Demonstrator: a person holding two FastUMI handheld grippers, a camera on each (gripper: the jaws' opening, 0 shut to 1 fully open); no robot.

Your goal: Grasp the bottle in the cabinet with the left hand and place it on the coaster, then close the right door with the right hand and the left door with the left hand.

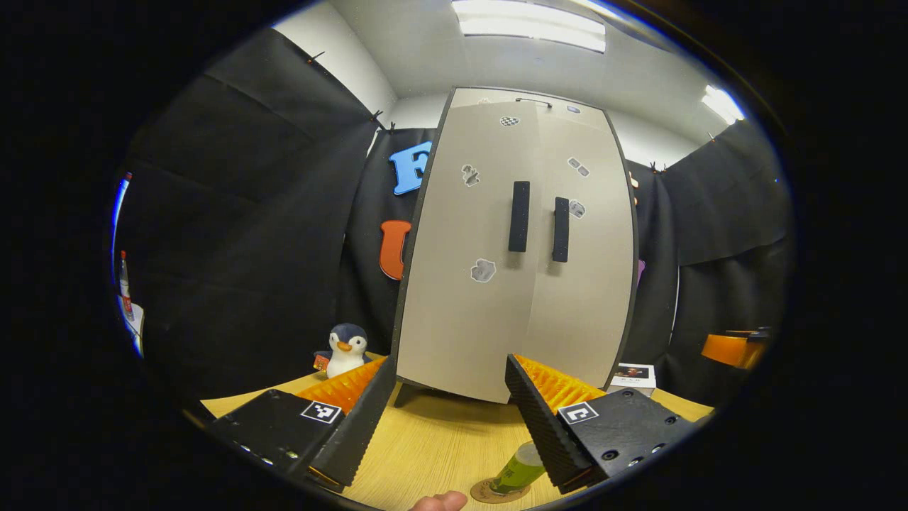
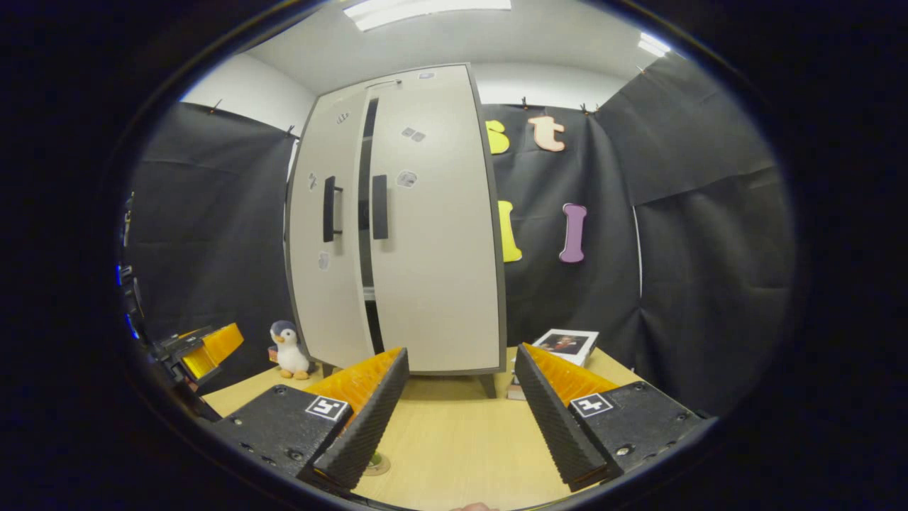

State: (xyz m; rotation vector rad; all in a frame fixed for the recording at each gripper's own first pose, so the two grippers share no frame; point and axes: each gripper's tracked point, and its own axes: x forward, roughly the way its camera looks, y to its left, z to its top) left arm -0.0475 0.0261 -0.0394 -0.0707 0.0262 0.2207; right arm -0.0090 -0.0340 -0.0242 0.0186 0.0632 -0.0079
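Note:
The pale cabinet stands upright on the wooden table, with two dark handles side by side. In the right gripper view a narrow dark gap runs between the cabinet's left door and right door. The green bottle stands on the round coaster, low beside my left gripper's right finger. My left gripper is open with nothing in it and points at the cabinet front. My right gripper is open too and faces the right door. Part of the coaster peeks out by its left finger.
A plush penguin sits left of the cabinet. A flat box with a picture lies at the cabinet's right foot. A fingertip shows at the table's near edge. The other gripper sits far right; the left one sits far left.

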